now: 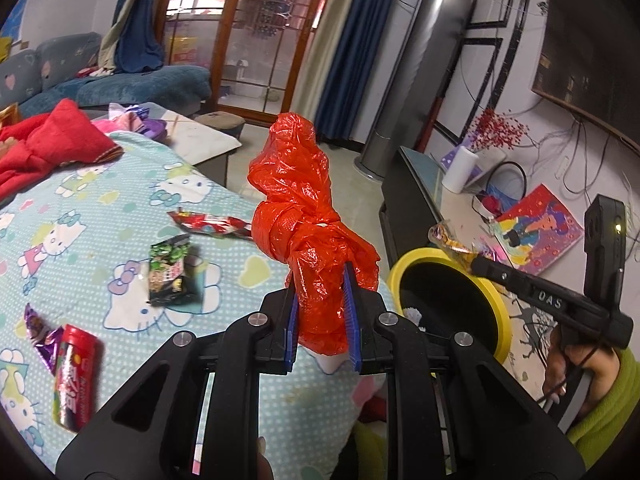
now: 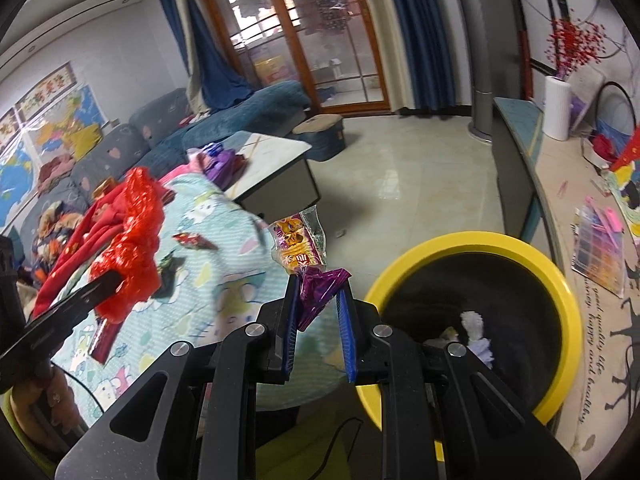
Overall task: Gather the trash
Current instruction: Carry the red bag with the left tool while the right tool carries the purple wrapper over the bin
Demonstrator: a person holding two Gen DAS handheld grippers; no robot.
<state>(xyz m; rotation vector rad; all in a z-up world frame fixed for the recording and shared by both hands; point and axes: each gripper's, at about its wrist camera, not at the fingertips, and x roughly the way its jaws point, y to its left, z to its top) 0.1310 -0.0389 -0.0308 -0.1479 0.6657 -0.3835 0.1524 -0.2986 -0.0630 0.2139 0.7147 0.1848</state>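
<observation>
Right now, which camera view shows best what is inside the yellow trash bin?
The right wrist view shows it best: the yellow trash bin opens toward the camera, and pale crumpled paper lies inside. In the left wrist view the bin is mostly dark, with only a small pale scrap at the near edge.

Dim indoor light; fisheye edges; slight blur.

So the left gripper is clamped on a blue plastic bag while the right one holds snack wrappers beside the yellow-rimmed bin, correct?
Not quite: the plastic bag is red, not blue, as the left wrist view shows. The rest stands: the left gripper is clamped on it, and the right gripper holds snack wrappers beside the yellow-rimmed bin.
</observation>
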